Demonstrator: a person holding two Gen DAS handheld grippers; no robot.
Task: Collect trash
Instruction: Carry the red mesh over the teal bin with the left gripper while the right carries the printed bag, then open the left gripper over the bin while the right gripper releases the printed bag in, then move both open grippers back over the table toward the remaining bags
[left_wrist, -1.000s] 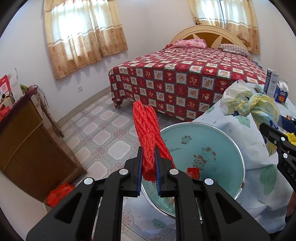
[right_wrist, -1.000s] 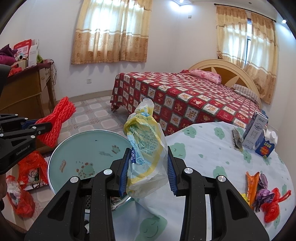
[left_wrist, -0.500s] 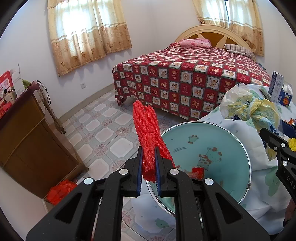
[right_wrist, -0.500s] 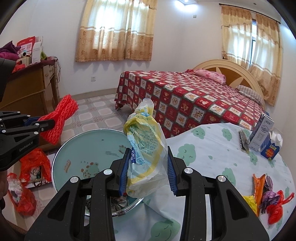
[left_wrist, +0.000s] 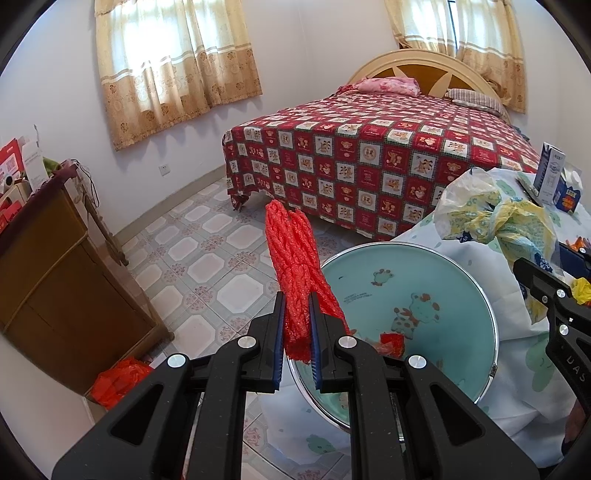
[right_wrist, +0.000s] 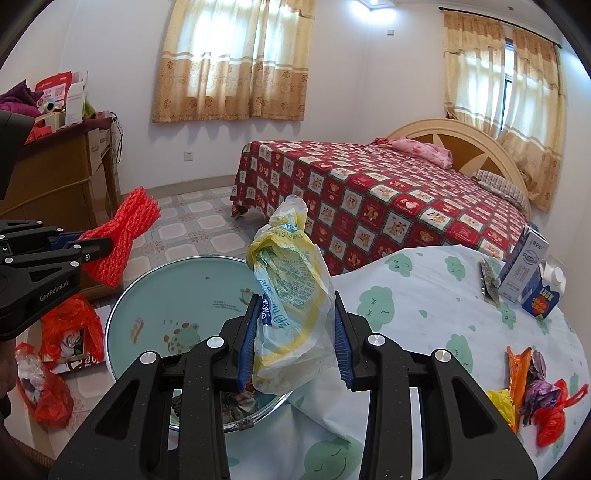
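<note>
The left gripper clamps a red foam net above the near rim of a teal basin. The right gripper clamps a crumpled yellow plastic bag over the basin's table-side edge. Open tiled floor lies beyond.

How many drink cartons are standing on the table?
2. A tall white carton stands at the table's far right edge, and a short blue carton sits just right of it. Others may be hidden.
</note>
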